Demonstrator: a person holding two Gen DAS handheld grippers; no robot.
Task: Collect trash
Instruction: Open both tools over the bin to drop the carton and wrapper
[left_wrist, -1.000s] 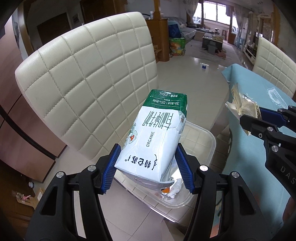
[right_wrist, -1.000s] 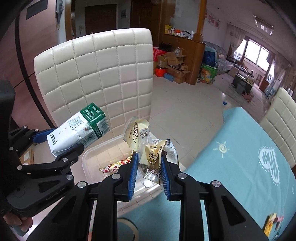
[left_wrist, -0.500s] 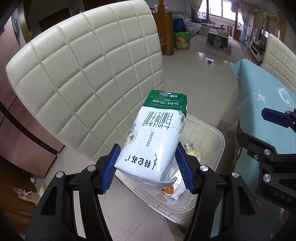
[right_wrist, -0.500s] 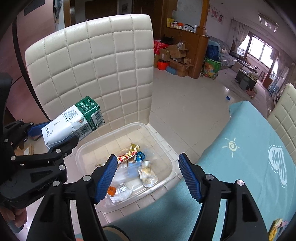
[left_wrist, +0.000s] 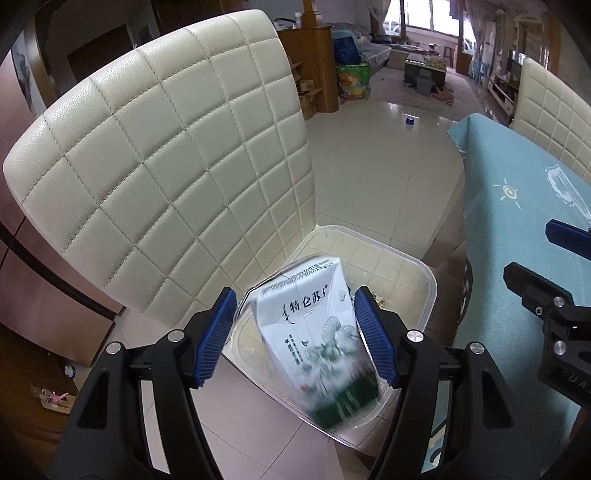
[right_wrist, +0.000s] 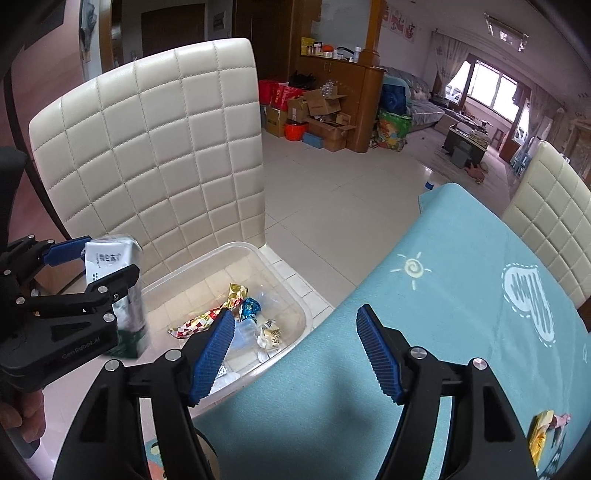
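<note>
A white and green milk carton drops, blurred, between the jaws of my left gripper, which are opening; the pads no longer press on it. Its green end points down into the clear plastic bin on the floor. In the right wrist view the same carton hangs over the bin's left end. Several candy wrappers lie in the bin. My right gripper stands open and empty over the edge of the table and the bin.
A cream quilted chair stands close behind the bin. The table with a light blue cloth is on the right, with a yellow wrapper at its near right. A second cream chair stands beyond it.
My right gripper opened and its wrappers dropped into the bin. My left jaws then spread, and the carton slipped out and tipped green end down toward the bin.
</note>
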